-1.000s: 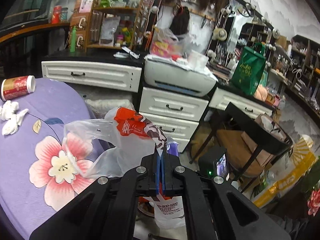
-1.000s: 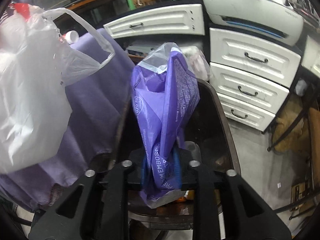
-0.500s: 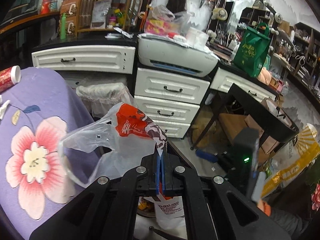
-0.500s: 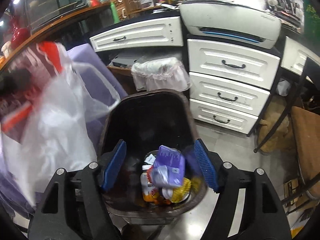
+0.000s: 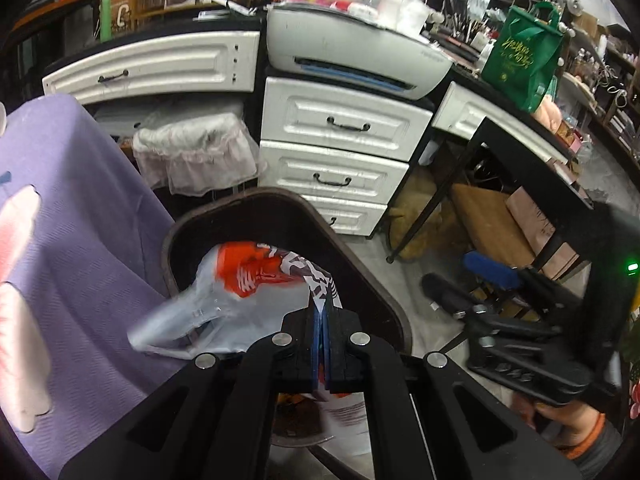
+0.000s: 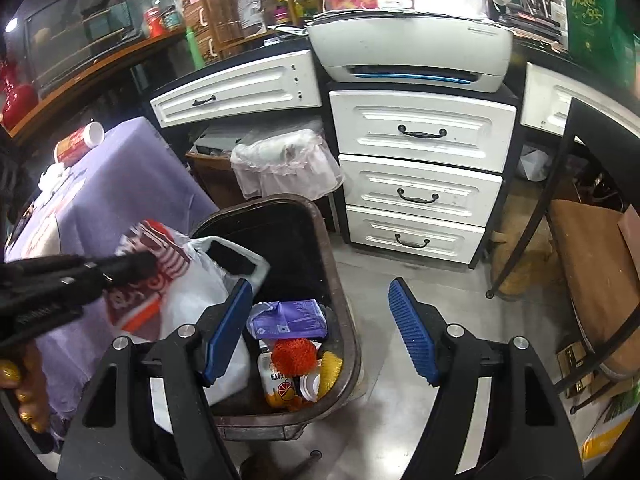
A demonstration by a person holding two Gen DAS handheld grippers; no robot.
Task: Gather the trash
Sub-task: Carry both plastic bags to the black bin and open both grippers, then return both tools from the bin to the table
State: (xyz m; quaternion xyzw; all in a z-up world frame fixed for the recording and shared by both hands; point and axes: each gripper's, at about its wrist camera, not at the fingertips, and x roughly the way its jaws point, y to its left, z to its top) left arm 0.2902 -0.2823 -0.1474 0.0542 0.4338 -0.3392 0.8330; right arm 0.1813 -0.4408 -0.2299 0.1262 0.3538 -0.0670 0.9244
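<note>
My left gripper (image 5: 322,312) is shut on the neck of a white plastic bag with red print (image 5: 248,280), which hangs into the mouth of the dark brown trash bin (image 5: 248,202). The right wrist view shows the same gripper (image 6: 144,260) and bag (image 6: 192,300) at the bin's left side. My right gripper (image 6: 320,286) stands open over the bin (image 6: 352,344) with nothing between its blue pads (image 6: 412,328). A purple packet (image 6: 292,318) lies in the bin on an orange scrub ball (image 6: 294,356) and a juice bottle (image 6: 276,384).
A table under a purple floral cloth (image 5: 80,240) stands left of the bin, with a red paper cup (image 6: 78,142) lying on it. Behind are white drawers (image 6: 420,192), a printer (image 6: 408,48) and a lined waste basket (image 6: 284,160). A black-framed wooden stool (image 6: 592,260) stands right.
My right gripper opened and the purple packet dropped into the bin; the gripper then drew back. My left gripper carried the bag down from beside the table into the bin's mouth.
</note>
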